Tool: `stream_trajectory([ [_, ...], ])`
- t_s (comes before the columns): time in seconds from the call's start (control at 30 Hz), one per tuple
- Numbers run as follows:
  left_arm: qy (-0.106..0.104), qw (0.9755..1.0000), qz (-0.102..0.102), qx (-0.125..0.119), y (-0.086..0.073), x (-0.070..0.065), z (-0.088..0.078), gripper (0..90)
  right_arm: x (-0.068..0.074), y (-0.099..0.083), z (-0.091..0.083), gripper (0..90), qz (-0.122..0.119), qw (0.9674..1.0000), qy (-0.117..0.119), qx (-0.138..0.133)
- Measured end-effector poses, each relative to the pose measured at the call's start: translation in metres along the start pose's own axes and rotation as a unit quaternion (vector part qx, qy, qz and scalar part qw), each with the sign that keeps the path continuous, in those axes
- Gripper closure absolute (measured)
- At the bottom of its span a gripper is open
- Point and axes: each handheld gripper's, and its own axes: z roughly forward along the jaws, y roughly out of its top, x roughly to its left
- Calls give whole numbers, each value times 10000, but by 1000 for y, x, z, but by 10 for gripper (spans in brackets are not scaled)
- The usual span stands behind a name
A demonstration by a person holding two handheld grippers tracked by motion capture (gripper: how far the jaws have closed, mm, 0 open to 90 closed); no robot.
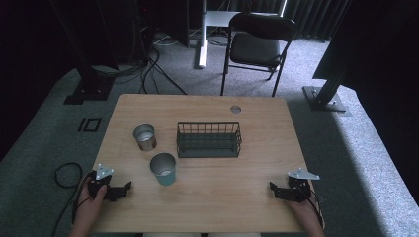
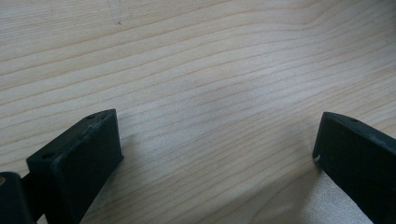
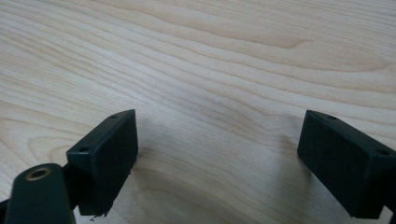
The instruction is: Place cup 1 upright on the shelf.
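Left gripper: jaws are spread wide with nothing between them, bare wood grain of the table being seen in the gap. Right gripper: jaws likewise released and empty over bare wood. In the high view the left gripper is held near the front-left corner of the table, the right gripper near the front-right corner; both point inward.

Nearest thing to the jaws is taken as the work piece: a teal cup, upright, open end up, standing just in front-left of the wire basket and apart from it. It is judged light, stiff and thin-walled, with a smooth, probably slippery side; easily tipped if nudged at the rim. A hold is best taken across the upper wall or over the rim, one jaw inside and one outside, with moderate squeeze only.

A second vessel, a metal cup, stands left of the basket, near the teal cup but not touching. The basket appears empty, low-walled, open-topped.

Obstructions: none are seen between the left gripper and the teal cup. The metal cup lies behind it and could be struck on overshoot. For the right gripper the path is longer, across bare table in front of the basket
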Motion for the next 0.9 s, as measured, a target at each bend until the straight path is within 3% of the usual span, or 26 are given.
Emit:
stream_trajectory([
  [0.7, 0, 10000, -2, 0, 0, 0, 0, 16, 3, 2, -3, 113, -111, 9998, 94, 144],
  [0.9, 0, 10000, -2, 1, 0, 0, 0, 16, 10, 4, -2, 114, -275, 9990, 316, 178],
])
